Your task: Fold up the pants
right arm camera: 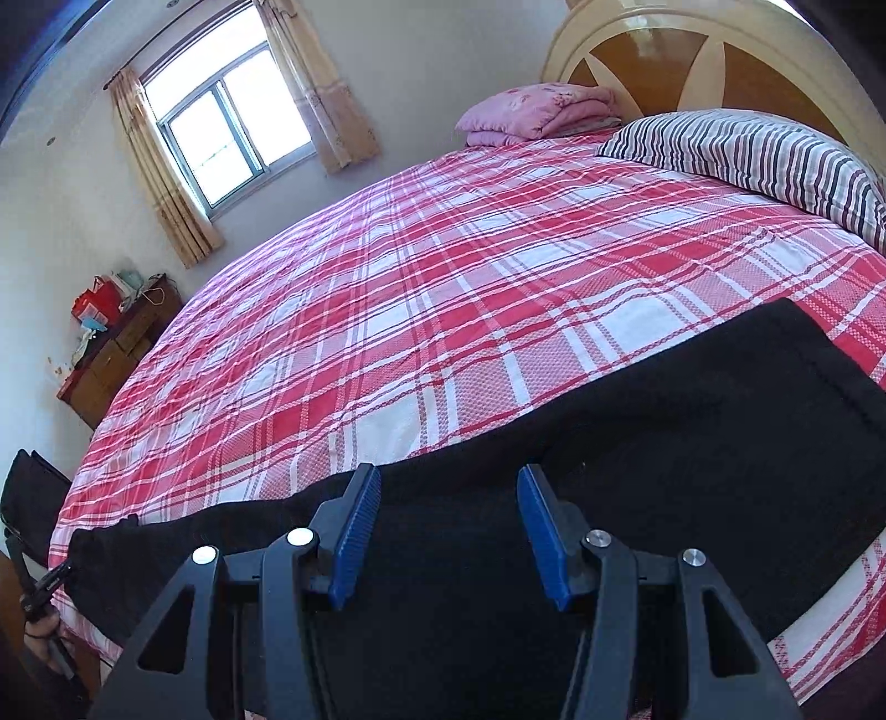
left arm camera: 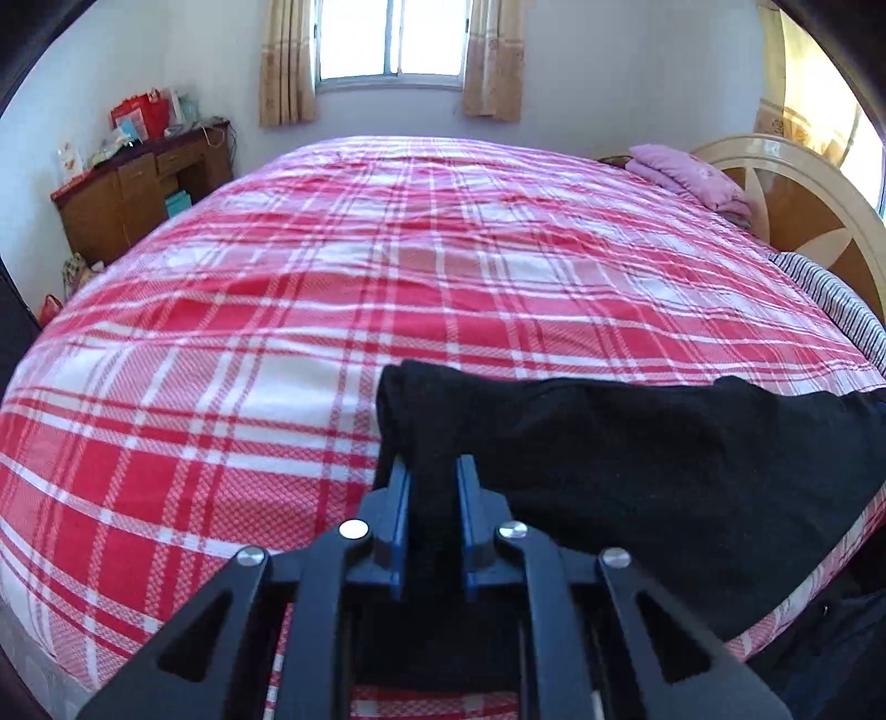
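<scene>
Black pants (left arm camera: 637,459) lie stretched along the near edge of the bed with the red and white plaid cover (left arm camera: 387,266). My left gripper (left arm camera: 433,471) is shut on a bunched fold at the pants' left end, its blue pads pressing the dark cloth from both sides. In the right wrist view the pants (right arm camera: 692,421) run from lower left to right, with a flat squared end at the right. My right gripper (right arm camera: 448,482) hovers over the middle of them, open, its blue pads well apart and pinching no cloth.
A folded pink blanket (right arm camera: 531,113) and a striped pillow (right arm camera: 747,149) lie by the wooden headboard (right arm camera: 664,55). A cluttered wooden desk (left arm camera: 138,188) stands at the far left under the curtained window (left arm camera: 390,39). A hand (right arm camera: 41,631) shows at the bed's left corner.
</scene>
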A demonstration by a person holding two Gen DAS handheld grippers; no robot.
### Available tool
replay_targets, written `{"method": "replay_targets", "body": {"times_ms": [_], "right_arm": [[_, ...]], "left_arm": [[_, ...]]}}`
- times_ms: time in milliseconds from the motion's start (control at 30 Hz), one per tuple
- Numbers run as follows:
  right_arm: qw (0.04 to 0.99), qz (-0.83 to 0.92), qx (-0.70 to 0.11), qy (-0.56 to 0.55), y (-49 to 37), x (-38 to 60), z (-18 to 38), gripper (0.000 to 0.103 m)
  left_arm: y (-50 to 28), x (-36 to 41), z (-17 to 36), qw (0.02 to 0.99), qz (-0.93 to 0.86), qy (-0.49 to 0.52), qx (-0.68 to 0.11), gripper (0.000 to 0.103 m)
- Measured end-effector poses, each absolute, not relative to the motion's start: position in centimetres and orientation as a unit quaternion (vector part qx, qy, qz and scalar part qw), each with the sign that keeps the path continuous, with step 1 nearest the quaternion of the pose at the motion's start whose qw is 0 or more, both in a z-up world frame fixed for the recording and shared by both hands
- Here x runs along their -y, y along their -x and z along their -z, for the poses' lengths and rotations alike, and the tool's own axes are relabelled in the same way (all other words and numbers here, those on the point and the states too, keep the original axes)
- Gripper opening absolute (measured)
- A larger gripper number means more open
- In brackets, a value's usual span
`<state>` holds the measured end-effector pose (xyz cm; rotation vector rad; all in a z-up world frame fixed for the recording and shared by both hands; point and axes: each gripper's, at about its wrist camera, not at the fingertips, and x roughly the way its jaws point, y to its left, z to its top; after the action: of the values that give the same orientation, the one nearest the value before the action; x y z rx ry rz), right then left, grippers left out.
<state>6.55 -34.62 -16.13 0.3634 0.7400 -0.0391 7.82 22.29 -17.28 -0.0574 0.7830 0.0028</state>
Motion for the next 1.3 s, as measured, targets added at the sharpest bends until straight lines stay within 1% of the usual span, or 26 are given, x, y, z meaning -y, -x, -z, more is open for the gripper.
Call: {"method": "replay_targets", "body": {"times_ms": [300, 467, 633, 667, 700, 767, 800, 833, 867, 933, 1000, 1067, 1167, 1233, 1300], "right_arm": [[0.916, 0.016, -0.360, -0.176, -6.5, 34.3, 16.2, 0.054], [0.919, 0.013, -0.355, -0.171, -6.5, 34.0, 16.3, 0.054], [0.918, 0.015, -0.365, -0.156, -6.9, 33.5, 17.1, 0.054], [0.918, 0.015, -0.366, -0.150, -7.0, 33.3, 17.1, 0.054], [0.918, 0.014, -0.367, -0.148, -6.9, 33.3, 17.0, 0.054], [0.918, 0.011, -0.367, -0.151, -6.8, 33.4, 16.9, 0.054], [0.917, 0.009, -0.367, -0.154, -6.7, 33.5, 16.8, 0.054], [0.917, 0.008, -0.368, -0.157, -6.7, 33.7, 16.7, 0.054], [0.916, 0.011, -0.367, -0.159, -6.5, 34.0, 16.4, 0.054], [0.919, 0.018, -0.360, -0.162, -6.0, 34.6, 15.9, 0.055], [0.921, 0.027, -0.349, -0.170, -5.0, 35.7, 15.2, 0.057], [0.922, 0.036, -0.341, -0.182, -3.8, 37.1, 14.7, 0.057], [0.923, 0.072, -0.323, -0.197, -1.8, 40.1, 13.8, 0.058], [0.921, 0.108, -0.304, -0.218, -0.2, 42.9, 13.2, 0.058], [0.915, 0.136, -0.288, -0.247, 1.4, 45.6, 12.9, 0.058]], "left_arm": [[-7.8, -23.9, 17.3, 0.919, -0.011, 0.055, -0.391, 0.014], [-7.3, -24.5, 15.3, 0.925, -0.015, 0.055, -0.377, 0.014], [-7.8, -24.4, 17.2, 0.918, -0.016, 0.059, -0.391, 0.014], [-8.0, -24.0, 17.7, 0.916, -0.012, 0.056, -0.397, 0.015], [-8.1, -23.6, 17.9, 0.916, -0.017, 0.045, -0.397, 0.018], [-8.1, -23.1, 17.5, 0.919, -0.031, 0.025, -0.393, 0.039], [-8.2, -23.1, 17.2, 0.917, -0.034, 0.022, -0.396, 0.044], [-8.0, -23.3, 16.9, 0.919, -0.041, 0.022, -0.392, 0.054], [-7.8, -23.4, 16.4, 0.922, -0.051, 0.022, -0.384, 0.058], [-7.4, -23.4, 15.2, 0.929, -0.057, 0.019, -0.366, 0.058], [-7.0, -23.1, 13.9, 0.935, -0.064, 0.017, -0.347, 0.060], [-6.6, -22.0, 12.5, 0.944, -0.053, 0.015, -0.324, 0.074], [-6.6, -19.4, 11.4, 0.950, -0.009, 0.014, -0.311, 0.082], [-7.0, -16.8, 11.0, 0.948, 0.033, 0.003, -0.315, 0.084], [-7.3, -14.2, 11.0, 0.946, 0.064, -0.020, -0.316, 0.089]]}}
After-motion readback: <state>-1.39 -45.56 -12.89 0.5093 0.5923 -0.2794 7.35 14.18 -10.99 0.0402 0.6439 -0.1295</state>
